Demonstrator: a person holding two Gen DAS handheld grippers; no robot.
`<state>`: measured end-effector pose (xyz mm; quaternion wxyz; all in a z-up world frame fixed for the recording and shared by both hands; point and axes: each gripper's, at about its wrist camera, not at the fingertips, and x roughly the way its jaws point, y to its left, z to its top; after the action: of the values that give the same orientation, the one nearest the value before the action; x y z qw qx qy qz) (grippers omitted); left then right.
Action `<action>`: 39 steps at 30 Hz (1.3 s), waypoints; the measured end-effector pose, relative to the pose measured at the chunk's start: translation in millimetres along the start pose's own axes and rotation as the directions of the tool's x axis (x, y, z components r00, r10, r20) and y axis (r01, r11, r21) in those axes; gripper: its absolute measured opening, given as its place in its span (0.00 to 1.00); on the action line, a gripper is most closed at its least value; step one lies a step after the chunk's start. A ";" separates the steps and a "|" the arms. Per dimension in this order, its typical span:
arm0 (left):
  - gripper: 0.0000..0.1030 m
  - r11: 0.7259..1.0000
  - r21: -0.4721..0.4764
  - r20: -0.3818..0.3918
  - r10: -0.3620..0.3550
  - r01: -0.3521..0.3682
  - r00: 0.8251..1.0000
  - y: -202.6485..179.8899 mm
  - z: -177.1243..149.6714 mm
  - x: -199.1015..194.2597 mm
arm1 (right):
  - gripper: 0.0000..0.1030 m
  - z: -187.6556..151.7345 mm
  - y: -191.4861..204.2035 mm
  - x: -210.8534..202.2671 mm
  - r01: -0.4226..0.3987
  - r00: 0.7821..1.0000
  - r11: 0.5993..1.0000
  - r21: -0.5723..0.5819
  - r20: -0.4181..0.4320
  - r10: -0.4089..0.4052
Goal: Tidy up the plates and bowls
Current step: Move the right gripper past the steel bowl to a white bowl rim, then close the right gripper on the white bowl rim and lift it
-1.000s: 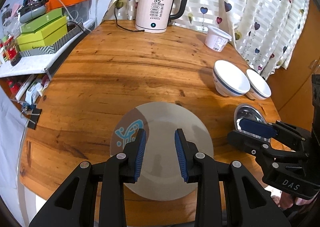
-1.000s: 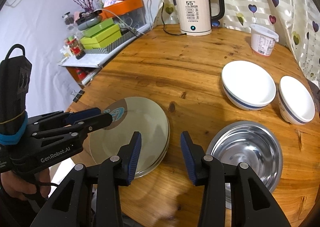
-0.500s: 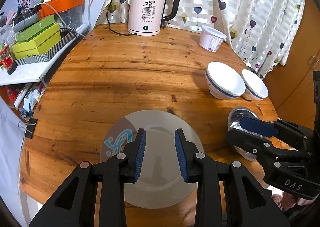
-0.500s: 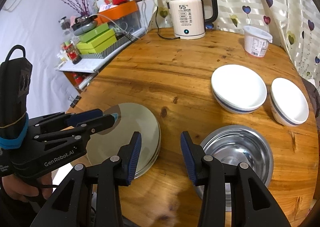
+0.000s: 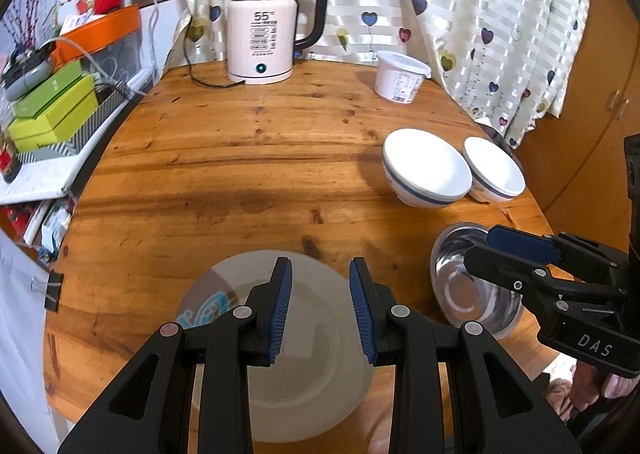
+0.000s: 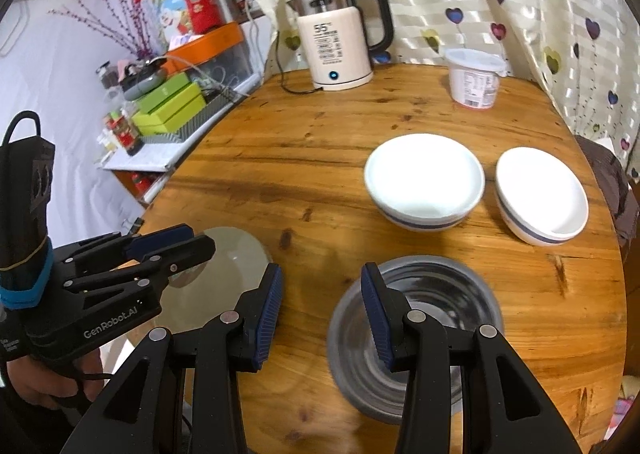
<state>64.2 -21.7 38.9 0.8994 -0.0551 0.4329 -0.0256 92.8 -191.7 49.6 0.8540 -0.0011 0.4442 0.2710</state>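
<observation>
A stack of pale plates (image 5: 316,338) with a blue drawing on the top one lies near the table's front edge. My left gripper (image 5: 320,274) hovers over it, open, with nothing between its fingers. In the right wrist view the plates (image 6: 228,262) sit to the left. To their right stands a steel bowl (image 6: 440,294); my right gripper (image 6: 320,274) hangs open and empty just left of its rim. Two white bowls with blue bands (image 6: 424,174) (image 6: 540,190) stand side by side farther back. Each view also shows the other gripper from the side: the right one (image 5: 486,248) and the left one (image 6: 200,240).
A white electric kettle (image 5: 260,42) with its cord and a white plastic tub (image 5: 400,78) stand at the back of the round wooden table (image 5: 224,174). A heart-patterned curtain hangs behind. A shelf with green boxes (image 5: 52,110) adjoins the table's left edge.
Both grippers have drawn back toward the table's near edge, so the plates and the steel bowl sit lower in their views. Their jaws keep the same gap.
</observation>
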 end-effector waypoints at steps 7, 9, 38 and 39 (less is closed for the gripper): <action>0.30 0.999 0.041 -0.007 -0.003 0.003 1.000 -17.6 11.7 10.8 | 0.39 2.7 -22.0 -0.4 0.012 1.000 0.999 0.044 0.004 -0.012; 0.30 0.999 0.052 -0.011 -0.003 0.004 1.000 -21.9 16.2 15.4 | 0.39 3.9 -28.3 0.4 0.016 1.000 0.998 0.055 0.003 -0.016; 0.30 0.994 -0.011 -0.089 -0.105 0.105 0.990 -32.2 72.2 93.4 | 0.39 33.6 -108.8 46.1 0.068 0.997 0.970 0.232 -0.042 -0.059; 0.30 0.994 -0.017 -0.090 -0.112 0.111 0.990 -32.4 73.5 95.2 | 0.39 34.4 -111.2 47.5 0.065 0.998 0.968 0.242 -0.041 -0.057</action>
<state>181.1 -57.1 14.5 0.8756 -0.0833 0.4697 -0.0759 192.2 -256.3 7.8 0.8480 0.0856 0.4880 0.1882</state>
